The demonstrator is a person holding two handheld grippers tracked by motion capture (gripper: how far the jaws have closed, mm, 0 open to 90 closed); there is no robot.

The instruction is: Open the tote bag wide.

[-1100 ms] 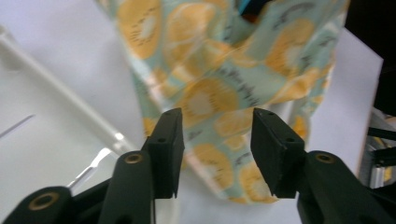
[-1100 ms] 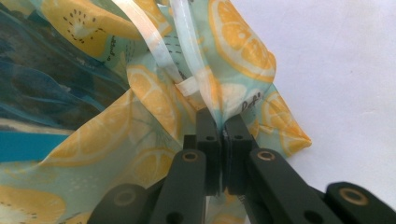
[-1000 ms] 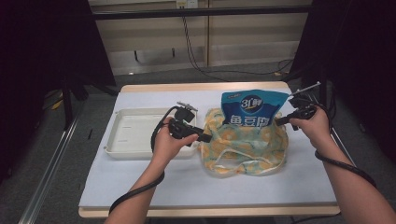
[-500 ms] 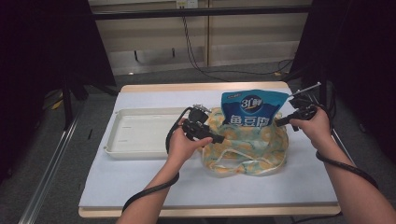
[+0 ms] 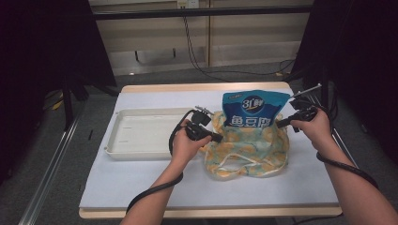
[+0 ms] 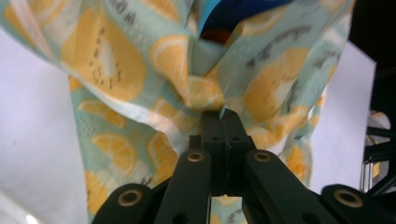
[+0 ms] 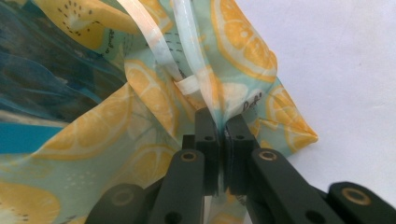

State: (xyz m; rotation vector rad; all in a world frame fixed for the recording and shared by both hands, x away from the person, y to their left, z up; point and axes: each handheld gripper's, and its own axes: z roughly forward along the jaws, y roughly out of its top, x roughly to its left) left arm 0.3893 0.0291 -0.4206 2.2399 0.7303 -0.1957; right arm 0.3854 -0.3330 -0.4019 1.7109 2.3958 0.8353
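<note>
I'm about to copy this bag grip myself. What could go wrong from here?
The left gripper has just closed on a thin fold of the lemon-print bag; it may slip free. The right gripper pinches the rim just as thinly. The tall blue packet stands half out and could topple if the sides drop.

My bench (image 5: 141, 187) wears a white cover with a wood edge. Beyond it I see grey floor (image 5: 155, 77), pale wall panels (image 5: 150, 33), dangling black cables (image 5: 195, 51) and dark curtains (image 5: 42, 47) on both sides.
</note>
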